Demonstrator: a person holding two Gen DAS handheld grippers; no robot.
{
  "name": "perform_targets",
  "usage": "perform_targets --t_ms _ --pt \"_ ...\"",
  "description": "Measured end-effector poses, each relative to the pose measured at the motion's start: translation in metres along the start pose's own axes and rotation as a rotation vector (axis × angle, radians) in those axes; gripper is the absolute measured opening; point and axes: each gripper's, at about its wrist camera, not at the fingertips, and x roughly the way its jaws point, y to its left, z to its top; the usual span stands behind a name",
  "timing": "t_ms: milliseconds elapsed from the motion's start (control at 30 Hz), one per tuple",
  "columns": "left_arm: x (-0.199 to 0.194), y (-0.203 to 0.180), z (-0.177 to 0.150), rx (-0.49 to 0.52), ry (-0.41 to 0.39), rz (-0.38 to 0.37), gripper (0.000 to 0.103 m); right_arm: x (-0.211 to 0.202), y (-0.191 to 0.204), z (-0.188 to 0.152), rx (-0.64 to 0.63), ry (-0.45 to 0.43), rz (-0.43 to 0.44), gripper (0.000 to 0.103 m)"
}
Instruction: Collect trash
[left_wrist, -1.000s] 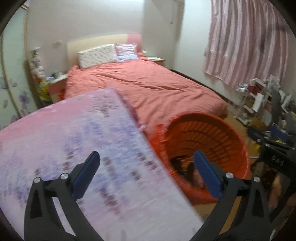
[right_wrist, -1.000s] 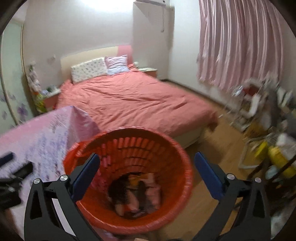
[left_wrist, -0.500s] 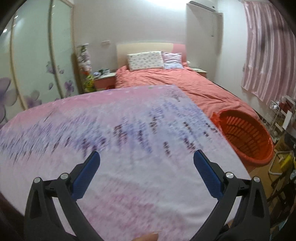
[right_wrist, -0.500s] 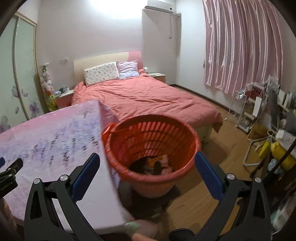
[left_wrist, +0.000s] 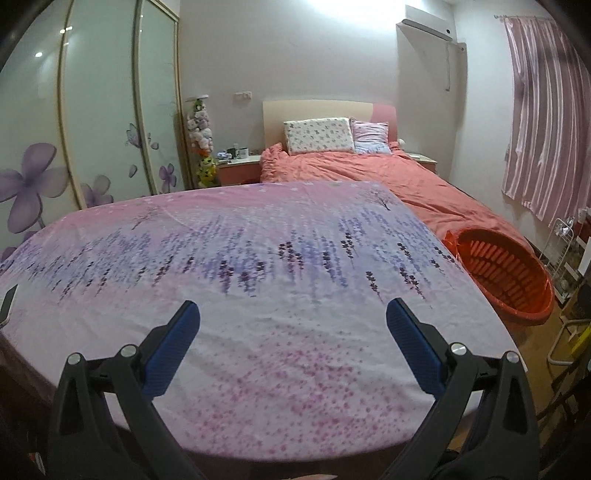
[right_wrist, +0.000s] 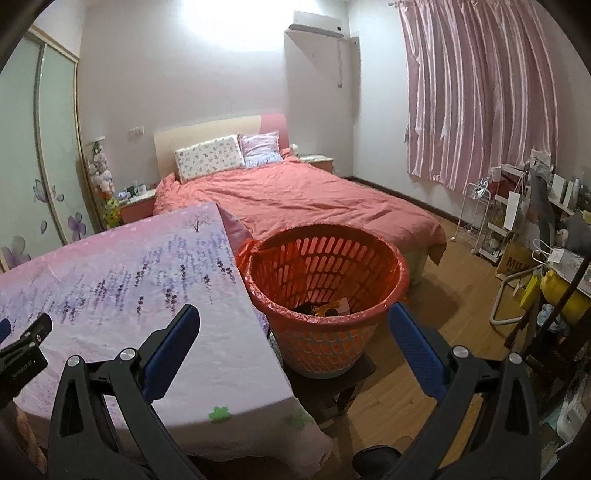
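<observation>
Orange basket (right_wrist: 328, 291) holds light, crumply trash (right_wrist: 327, 307); my left tool (left_wrist: 293, 334) and right tool (right_wrist: 293, 334) spread apart, empty, over bare surface (left_wrist: 258, 258)

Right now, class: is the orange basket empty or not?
Not empty: the right wrist view shows dark and yellowish items at the bottom of the orange basket.

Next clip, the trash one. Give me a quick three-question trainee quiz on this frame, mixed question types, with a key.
1. True or false: the left claw is holding trash.
2. The orange basket stands: A) on the bed, B) on a dark stool beside the table, C) on the table.
3. Fill in: the right claw is ____.

Key: 1 false, both claws are open and hold nothing. 2 B, beside the table. 3 open.
</observation>
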Motion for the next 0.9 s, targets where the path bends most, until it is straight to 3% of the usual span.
perform_targets --t_ms 233,467,900 --pt "-0.027 0.003 -0.004 -0.012 -0.031 0.01 0.099 -0.016 0.013 -0.003 0.008 0.016 -0.01 0.101" --pt "-0.043 0.001 -0.002 -0.01 -0.047 -0.001 0.099 -0.015 0.022 -0.01 -0.004 0.06 -0.085 0.101" --pt "-0.054 -0.008 -0.001 0.004 -0.044 -0.002 0.099 -0.027 0.027 -0.012 -0.017 0.028 -0.153 0.101"
